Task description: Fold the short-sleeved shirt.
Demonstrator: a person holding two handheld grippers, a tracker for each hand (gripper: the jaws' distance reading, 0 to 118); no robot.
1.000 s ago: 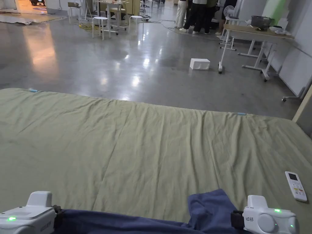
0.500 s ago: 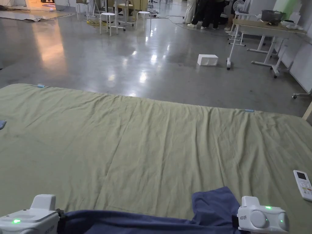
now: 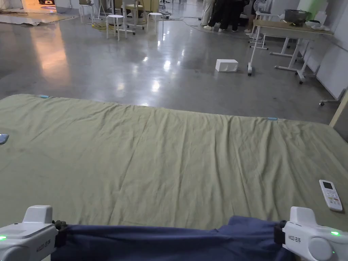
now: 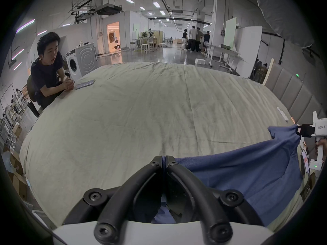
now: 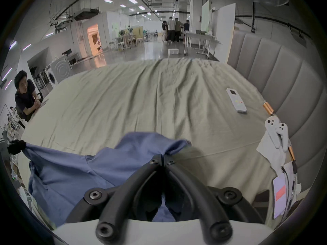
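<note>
Your left tool (image 4: 164, 160) and right tool (image 5: 163, 158) are each clamped tight on an edge of the blue shirt (image 3: 170, 243), jaws pressed together with cloth between them. You hold both low at the near edge of the bed (image 3: 170, 163), level with each other and set wide apart. Compared with a second ago, the two tools sit farther apart and the shirt's top edge runs straighter between them, the bunched hump near your right tool mostly flattened. A white remote (image 3: 330, 195) lies on the sheet beyond your right tool.
</note>
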